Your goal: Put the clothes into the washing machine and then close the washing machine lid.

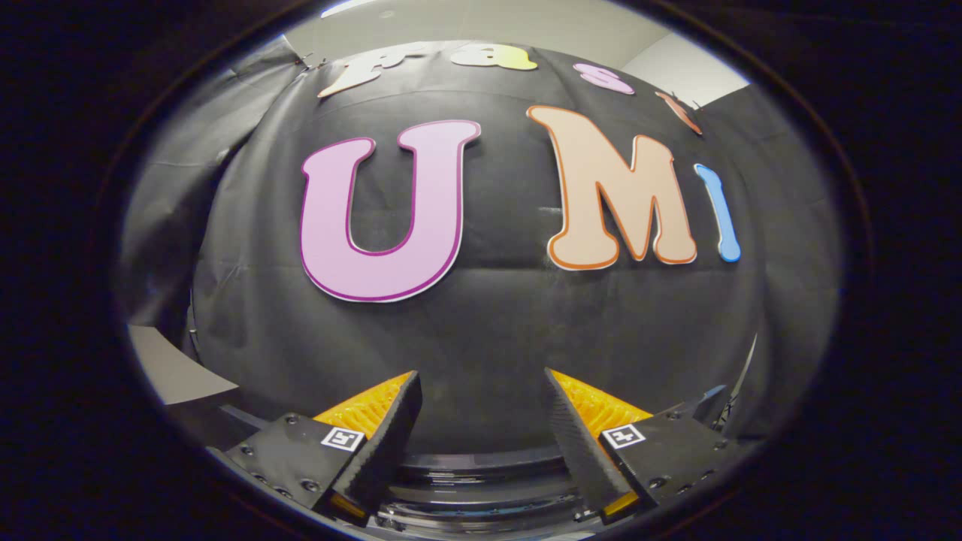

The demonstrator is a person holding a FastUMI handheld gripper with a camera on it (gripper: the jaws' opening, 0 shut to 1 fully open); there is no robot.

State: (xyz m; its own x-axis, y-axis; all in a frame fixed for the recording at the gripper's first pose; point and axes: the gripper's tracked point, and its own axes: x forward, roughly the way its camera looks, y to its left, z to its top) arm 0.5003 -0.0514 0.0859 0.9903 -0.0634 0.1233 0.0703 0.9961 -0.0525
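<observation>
Perhaps washer rim [481, 469]; gripper [481, 383] empty, agape.

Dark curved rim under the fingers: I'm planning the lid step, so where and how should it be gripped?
Likely the near edge of the dark curved rim, coming down from above: it lies low between the open fingers, which point over it at the cloth wall. Whether this is the lid, I cannot tell.

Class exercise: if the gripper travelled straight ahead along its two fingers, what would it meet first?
Probably the booth's black cloth wall. The gripper is open with nothing between its fingers, and the way to the wall looks free, though depth is hard to judge.
</observation>
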